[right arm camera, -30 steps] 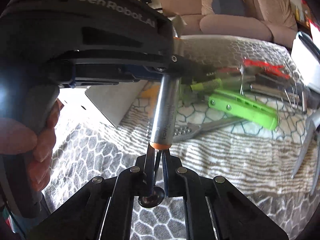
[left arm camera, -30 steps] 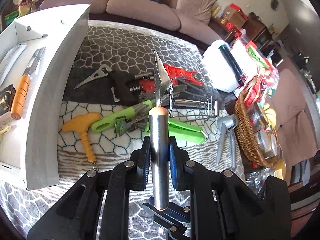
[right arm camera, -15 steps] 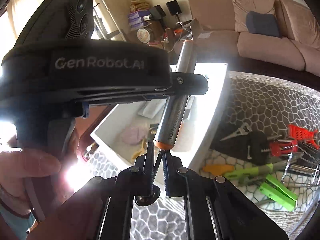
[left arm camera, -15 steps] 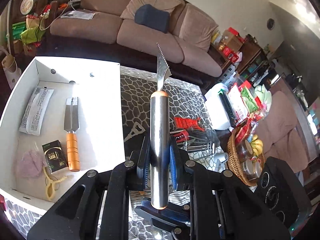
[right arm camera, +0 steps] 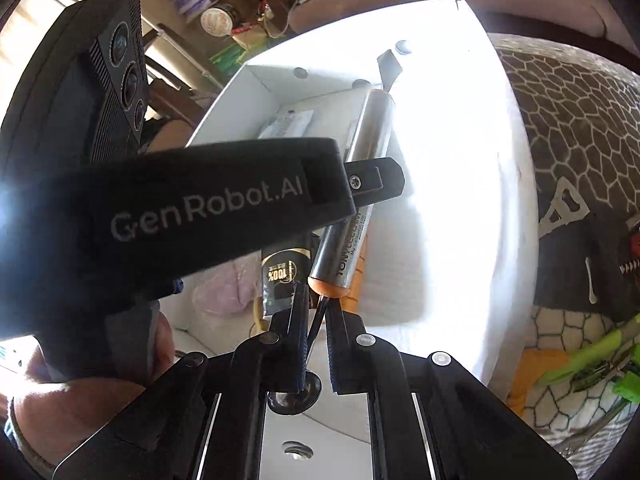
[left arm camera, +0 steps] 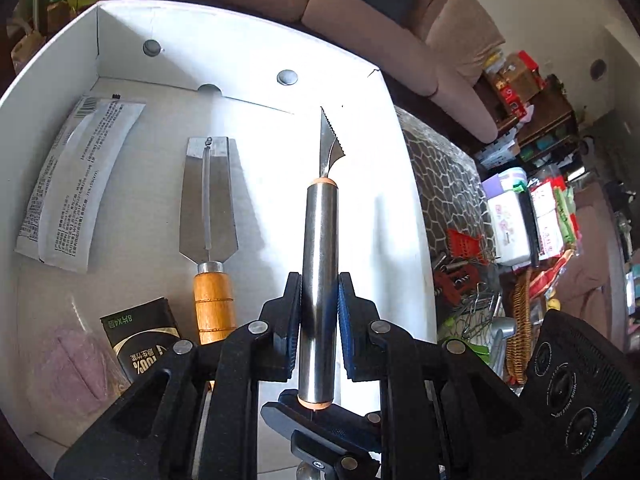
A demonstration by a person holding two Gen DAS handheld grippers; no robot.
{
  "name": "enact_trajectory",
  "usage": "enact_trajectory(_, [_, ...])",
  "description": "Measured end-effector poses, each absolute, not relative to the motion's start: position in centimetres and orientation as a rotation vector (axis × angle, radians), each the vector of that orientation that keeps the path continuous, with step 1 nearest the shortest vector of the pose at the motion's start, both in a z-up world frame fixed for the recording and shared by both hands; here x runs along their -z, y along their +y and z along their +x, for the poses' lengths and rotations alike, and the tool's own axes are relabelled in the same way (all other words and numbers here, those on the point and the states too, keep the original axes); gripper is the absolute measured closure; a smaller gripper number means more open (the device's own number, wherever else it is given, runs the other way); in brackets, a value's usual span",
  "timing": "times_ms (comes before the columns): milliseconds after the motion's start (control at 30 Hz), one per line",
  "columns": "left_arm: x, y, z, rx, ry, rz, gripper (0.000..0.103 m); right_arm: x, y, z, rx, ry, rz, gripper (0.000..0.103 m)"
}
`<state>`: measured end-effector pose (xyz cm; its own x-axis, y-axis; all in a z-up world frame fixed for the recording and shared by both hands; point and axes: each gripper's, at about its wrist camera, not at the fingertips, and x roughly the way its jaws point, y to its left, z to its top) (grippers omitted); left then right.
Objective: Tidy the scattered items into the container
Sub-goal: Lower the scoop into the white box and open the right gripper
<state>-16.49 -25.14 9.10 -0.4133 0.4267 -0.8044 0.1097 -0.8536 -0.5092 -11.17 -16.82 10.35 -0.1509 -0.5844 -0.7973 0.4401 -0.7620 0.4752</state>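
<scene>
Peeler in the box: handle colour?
Orange-brown wood with grooved rings on the peeler handle; clearest in the left wrist view, lying in the white box.

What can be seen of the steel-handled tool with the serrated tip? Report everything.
The steel-handled tool is a polished metal cylinder with orange collars at both ends and lettering along its side. A thin pointed blade with serrated edges projects from the far end; a thinner dark piece leaves the near end. The left tongs clamp the cylinder, and the right tongs close on that near-end piece. It is held in the air over the white box, blade pointing away.
</scene>
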Motion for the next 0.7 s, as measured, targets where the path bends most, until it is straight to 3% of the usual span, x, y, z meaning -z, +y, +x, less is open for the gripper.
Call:
enact_trajectory(267, [-5.7, -28.6, -16.9, -2.348, -0.960, -1.619, 0.083, -8.4, -19.1, -13.4, 1.978, -0.112, 1.639, 0.096])
enact_trajectory(333, [-6.3, -29.4, -16.4, -2.379, -0.945, -1.609, 0.072, -8.0, -19.3, -13.5, 1.988, -0.088, 1.660, 0.096])
enact_trajectory(400, [-7.4, -30.1, -15.7, -2.415, -0.901, -1.594, 0.068, -7.7, -19.3, -13.6, 2.008, -0.077, 1.669, 0.096])
enact_trajectory(700, [-12.7, -31.8, -11.0, -2.499, -0.777, -1.474, 0.065, -8.0, -19.7, -13.0, 2.109, 0.067, 1.663, 0.096])
